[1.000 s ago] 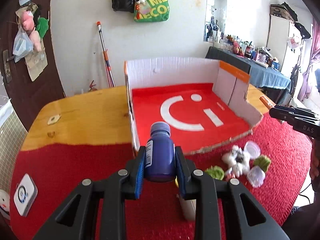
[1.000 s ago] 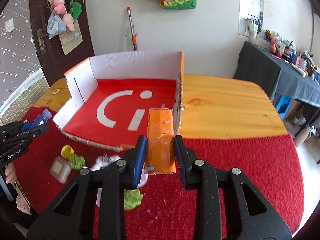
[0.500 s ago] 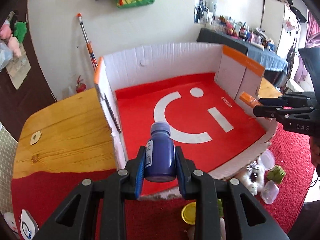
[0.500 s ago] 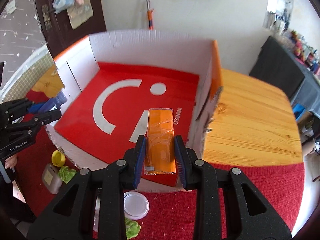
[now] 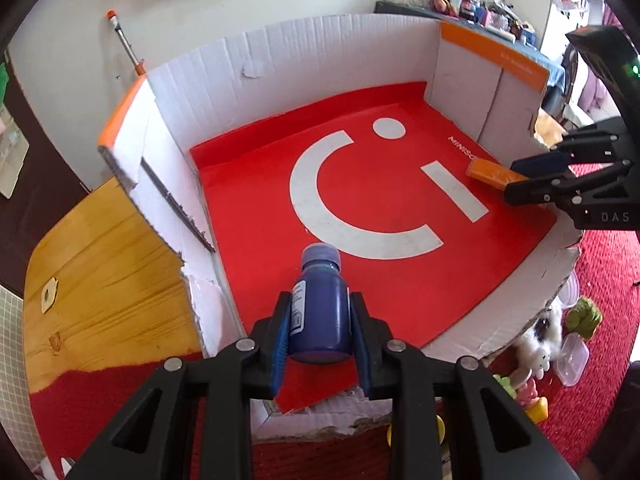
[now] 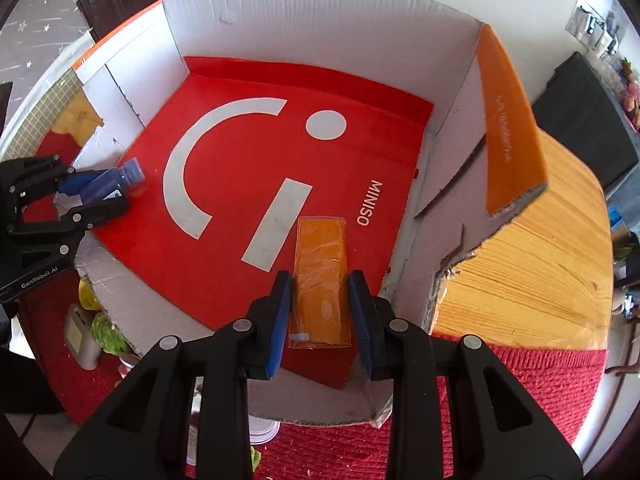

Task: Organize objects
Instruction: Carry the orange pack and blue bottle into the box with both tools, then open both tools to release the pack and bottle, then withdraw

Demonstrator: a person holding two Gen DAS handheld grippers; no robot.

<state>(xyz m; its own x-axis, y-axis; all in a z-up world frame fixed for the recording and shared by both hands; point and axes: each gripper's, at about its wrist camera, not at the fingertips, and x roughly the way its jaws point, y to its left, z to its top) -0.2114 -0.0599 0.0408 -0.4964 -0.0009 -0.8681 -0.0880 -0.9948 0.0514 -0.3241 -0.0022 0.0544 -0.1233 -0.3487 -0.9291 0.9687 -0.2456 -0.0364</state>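
My left gripper (image 5: 318, 330) is shut on a dark blue bottle (image 5: 319, 312) with a blue cap, held over the near left part of a cardboard box (image 5: 304, 44) with a red floor and white logo. My right gripper (image 6: 320, 312) stands around an orange wrapped packet (image 6: 320, 276) low over the box floor near the right wall (image 6: 444, 128); small gaps show beside its pads. In the right wrist view the left gripper (image 6: 92, 196) and bottle (image 6: 108, 182) show at the box's left. In the left wrist view the right gripper (image 5: 520, 178) and packet (image 5: 490, 172) show at the right.
The box lies on a wooden table (image 5: 104, 264) with a red cloth (image 6: 520, 392). Loose items lie on the cloth by the box's near edge: a white plush toy (image 5: 538, 340), green toys (image 5: 584, 314), clear small containers (image 5: 572, 358), a yellow lid (image 6: 86, 292) and a grey bottle (image 6: 80, 338).
Both grippers have moved forward and down into the box with their objects. The right jaws have widened a little around the orange packet.
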